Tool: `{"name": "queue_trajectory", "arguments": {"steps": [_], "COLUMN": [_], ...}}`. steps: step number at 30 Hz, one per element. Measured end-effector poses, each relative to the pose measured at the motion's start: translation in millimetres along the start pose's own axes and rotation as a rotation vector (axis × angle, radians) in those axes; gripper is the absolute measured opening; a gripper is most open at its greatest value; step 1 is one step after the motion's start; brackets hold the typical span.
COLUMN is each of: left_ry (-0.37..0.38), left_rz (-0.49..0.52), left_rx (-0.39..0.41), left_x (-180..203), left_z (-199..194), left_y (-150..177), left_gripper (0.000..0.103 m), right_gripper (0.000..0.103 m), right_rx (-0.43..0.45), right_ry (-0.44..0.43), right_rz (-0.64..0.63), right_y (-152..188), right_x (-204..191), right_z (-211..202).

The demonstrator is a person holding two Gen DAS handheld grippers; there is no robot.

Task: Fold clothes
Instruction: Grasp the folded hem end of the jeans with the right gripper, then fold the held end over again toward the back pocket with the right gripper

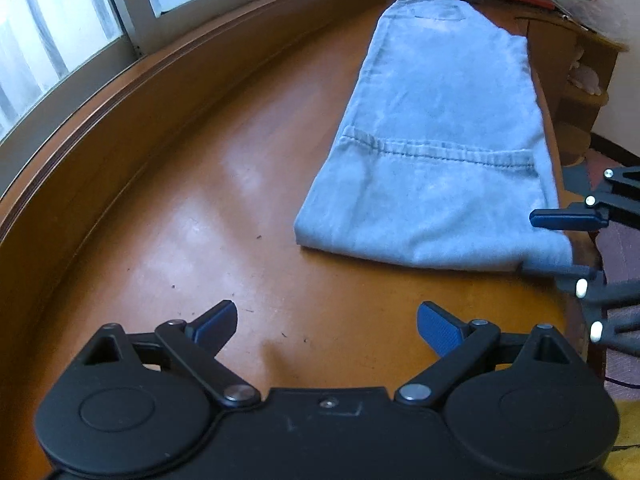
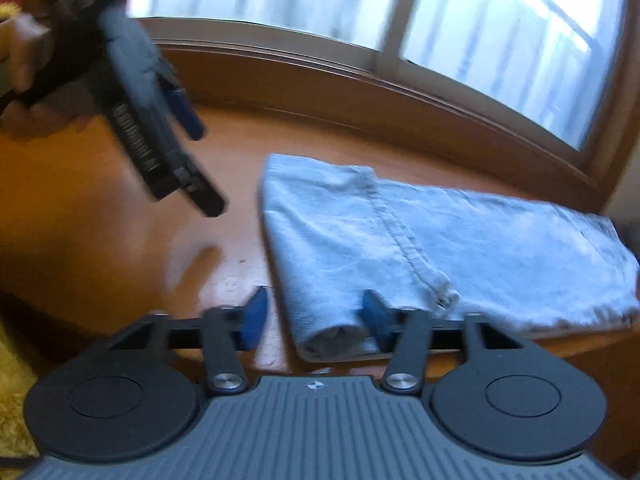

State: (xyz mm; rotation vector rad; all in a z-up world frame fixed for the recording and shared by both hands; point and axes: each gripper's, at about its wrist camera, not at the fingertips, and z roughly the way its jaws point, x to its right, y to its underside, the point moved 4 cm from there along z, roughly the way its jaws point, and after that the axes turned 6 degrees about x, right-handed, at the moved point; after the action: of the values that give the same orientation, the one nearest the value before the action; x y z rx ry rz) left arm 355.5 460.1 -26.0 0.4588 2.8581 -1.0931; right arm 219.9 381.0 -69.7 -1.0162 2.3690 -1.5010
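With the pale denim garment lying part-folded on the wooden table, the right gripper straddles its near folded corner without pinching it, the left gripper hangs released over bare wood, and the next fold calls for both to clamp that near edge.

Faded denim jeans — soft, matt cloth — lie on a glossy, smooth wooden table.

Left tool: black body, two round discs, black link arms, silver rivets, blue ribbed pads. Right tool: grey ribbed housing, small cross mark, black discs, blue pads.
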Motion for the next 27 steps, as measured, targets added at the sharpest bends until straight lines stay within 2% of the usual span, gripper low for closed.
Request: {"name": "queue_trajectory", "arguments": {"steps": [4,9,13,16,20,24,27], "left_ry": [0.061,0.096,0.054,0.029,0.008,-0.022,-0.019], "left_rz": [0.025,0.042,0.039,0.031,0.073,0.102,0.094], "left_rx": [-0.007,-0.009,0.029,0.063,0.112,0.147,0.157], "left_x": [2,6,7,7,16,26,34], "left_z": [6,19,30,34,34,40,50], "left_y": [1,-4,-28,-51,-82,-109,-129], "left_gripper": [0.097,0.097,0.097,0.097,0.097,0.097,0.097], "right_gripper": [0.020,0.019,0.019,0.019,0.019,0.019,0.019], "right_rx": [-0.016,0.057,0.069,0.087,0.141,0.182,0.152], "right_ry": [0.028,0.006,-0.050,-0.090,-0.127,-0.084,-0.009], "right_rz": [0.104,0.364,0.548,0.632,0.764,0.913,0.963], "right_y": [-10,-29,-27,-27,-32,-21,-5], "right_x": [7,39,68,89,128,175,205], "right_z": [0,-17,-22,-24,-25,-20,-5]}}
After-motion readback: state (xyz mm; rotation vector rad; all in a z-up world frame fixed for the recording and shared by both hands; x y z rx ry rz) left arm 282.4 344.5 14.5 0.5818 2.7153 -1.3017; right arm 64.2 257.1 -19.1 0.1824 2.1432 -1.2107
